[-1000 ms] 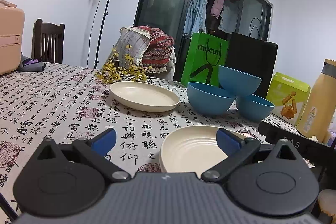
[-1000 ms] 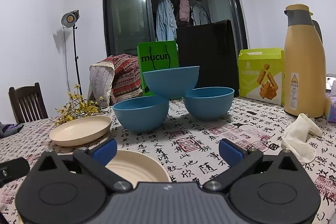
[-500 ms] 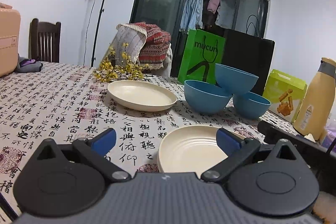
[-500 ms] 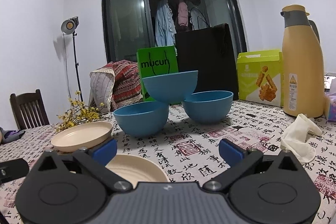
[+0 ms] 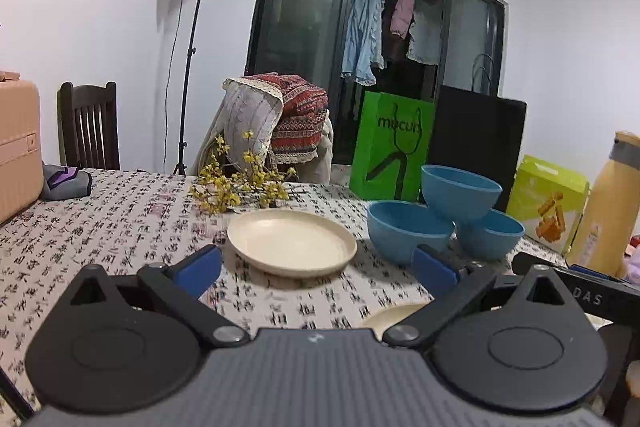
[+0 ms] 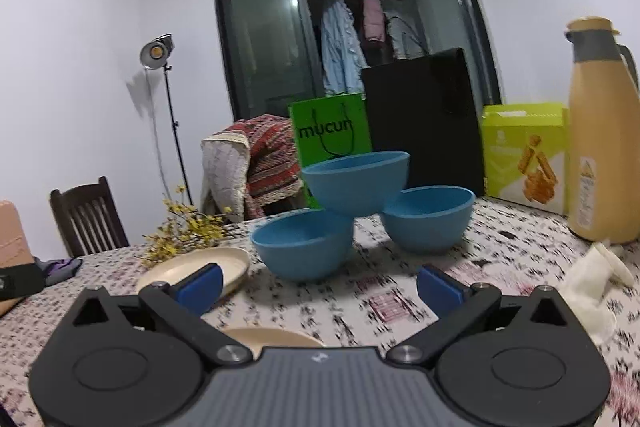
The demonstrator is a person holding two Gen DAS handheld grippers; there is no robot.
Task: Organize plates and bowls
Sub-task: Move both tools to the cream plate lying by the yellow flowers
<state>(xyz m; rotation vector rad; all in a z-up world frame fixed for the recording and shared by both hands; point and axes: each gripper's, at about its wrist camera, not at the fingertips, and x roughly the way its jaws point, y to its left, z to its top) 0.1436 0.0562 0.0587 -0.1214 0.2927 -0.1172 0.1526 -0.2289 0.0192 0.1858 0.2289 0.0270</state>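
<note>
A green paper bag (image 5: 390, 147) printed "mucun" stood at the back of the counter (image 5: 120, 219), well ahead of the left hand-held gripper (image 5: 316, 269), beside a black bag (image 5: 476, 135). Letters reading "DAS" showed on the dark bar at its right. The cloth carried printed black characters, too blurred to read. The left hand-held gripper was spread wide and held nothing; a cream plate (image 5: 292, 242) lay just ahead between its blue fingers (image 5: 198, 267), and a second plate (image 5: 390, 315) peeked out under its right side. Three blue bowls (image 5: 440, 223) sat ahead to the right, one perched on the other two. The right hand-held gripper (image 6: 318, 285) also gaped wide and empty, bowls (image 6: 356, 203) straight ahead. A yellow-green box (image 6: 524, 155), a tan flask (image 6: 600, 163) and a white glove (image 6: 592, 275) stood to its right; yellow flowers (image 6: 184, 231) to its left.
</note>
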